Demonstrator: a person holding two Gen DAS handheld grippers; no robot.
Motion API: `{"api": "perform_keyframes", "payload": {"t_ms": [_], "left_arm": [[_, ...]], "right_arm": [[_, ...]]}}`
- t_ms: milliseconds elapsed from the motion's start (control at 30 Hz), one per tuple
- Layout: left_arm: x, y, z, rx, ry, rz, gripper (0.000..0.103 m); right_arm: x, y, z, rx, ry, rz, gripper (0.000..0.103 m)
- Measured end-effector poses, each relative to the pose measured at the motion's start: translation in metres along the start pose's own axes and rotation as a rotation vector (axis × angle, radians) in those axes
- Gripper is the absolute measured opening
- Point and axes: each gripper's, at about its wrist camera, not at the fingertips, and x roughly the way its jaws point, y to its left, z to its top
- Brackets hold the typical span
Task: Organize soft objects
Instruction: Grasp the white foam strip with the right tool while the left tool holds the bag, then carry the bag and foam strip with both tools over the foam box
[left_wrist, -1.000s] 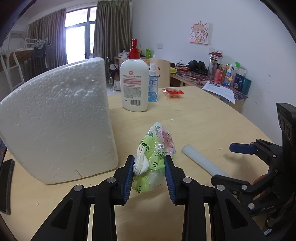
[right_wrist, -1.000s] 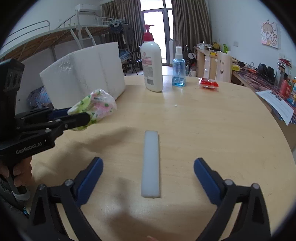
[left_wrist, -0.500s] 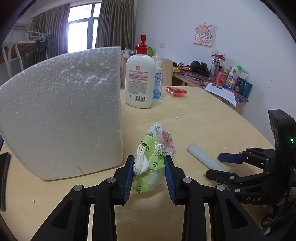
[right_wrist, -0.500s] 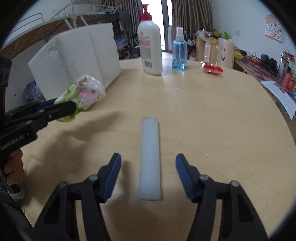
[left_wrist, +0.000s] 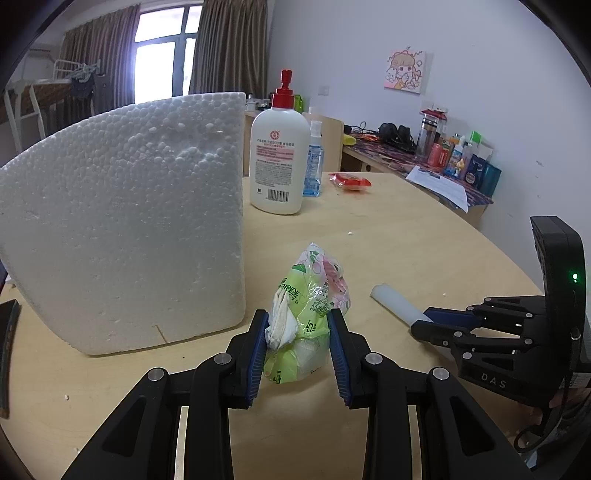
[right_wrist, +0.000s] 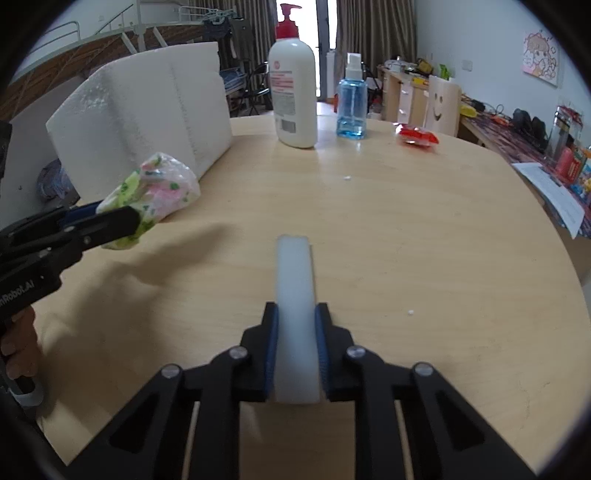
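Both soft things are now gripped, but neither has been put anywhere yet. The tissue pack (left_wrist: 308, 314) is pinched between the pads of the left claw (left_wrist: 297, 347) and is held just above the tabletop (left_wrist: 406, 229), beside the foam block (left_wrist: 129, 221). The right claw (right_wrist: 295, 350) has just been closing, and its pads are now pressed on the near end of the white strip (right_wrist: 295, 295), whose far end appears to rest on the tabletop, so lifting is judged not yet done. No bin or tray for sorting can be seen in either view, so the destination cannot be told. What is left, by this reading: the strip is to be raised, and both things are to be carried and set down together somewhere tidy. The bottle (right_wrist: 293, 92), the spray (right_wrist: 352, 103) and the red packet (right_wrist: 417, 134) stand untouched at the far side.
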Motion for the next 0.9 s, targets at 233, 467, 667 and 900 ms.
{"api": "perform_keyframes", "payload": {"t_ms": [233,467,667,900], "left_arm": [[-0.014,0.0,-0.002,0.007,-0.024,0.001,0.034],[-0.036,-0.002,-0.006,0.003,-0.056,0.015,0.034],[-0.065,-0.01,-0.009,0.016,-0.1,0.032,0.034],[-0.102,-0.014,-0.012,0.03,-0.171,0.049,0.034]], "right_arm": [[-0.008,-0.001,0.0,0.029,-0.028,-0.007,0.021],[-0.032,0.005,0.0,0.028,-0.088,-0.011,0.021],[-0.054,0.009,0.001,0.027,-0.147,-0.012,0.021],[-0.086,0.022,0.001,0.01,-0.234,-0.011,0.021]]}}
